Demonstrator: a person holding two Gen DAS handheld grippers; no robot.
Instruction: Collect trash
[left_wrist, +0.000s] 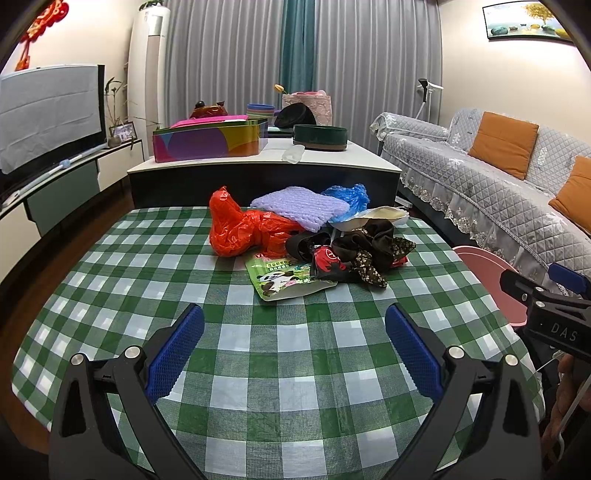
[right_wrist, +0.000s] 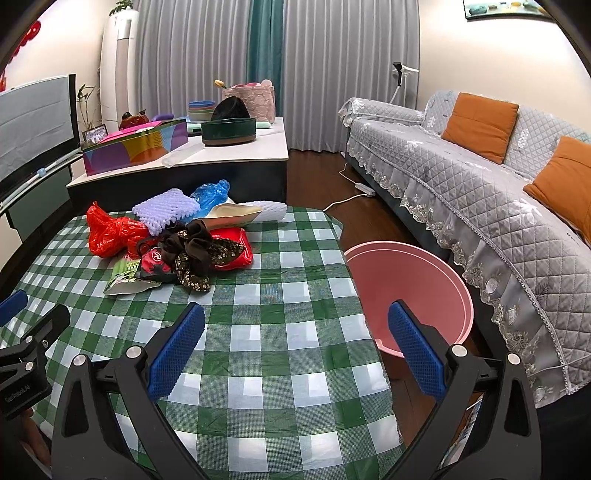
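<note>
A shiny, crinkly red bag (left_wrist: 236, 229) sits at the left of the trash pile on the green checked cloth (left_wrist: 280, 354). Beside it lie a bumpy purple foam sheet (left_wrist: 301, 205), a flat green panda packet (left_wrist: 286, 278), a dark flowery cloth (left_wrist: 373, 251) and a blue plastic bag (left_wrist: 349, 195). The left gripper (left_wrist: 294, 339) is spread wide and holds nothing. So is the right gripper (right_wrist: 296, 338). On the floor to the right stands a round pink bucket (right_wrist: 436, 266), with nothing seen inside.

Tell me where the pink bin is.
The pink bin stands on the floor off the table's right edge, between it and the grey sofa, clearest in the right wrist view.
</note>
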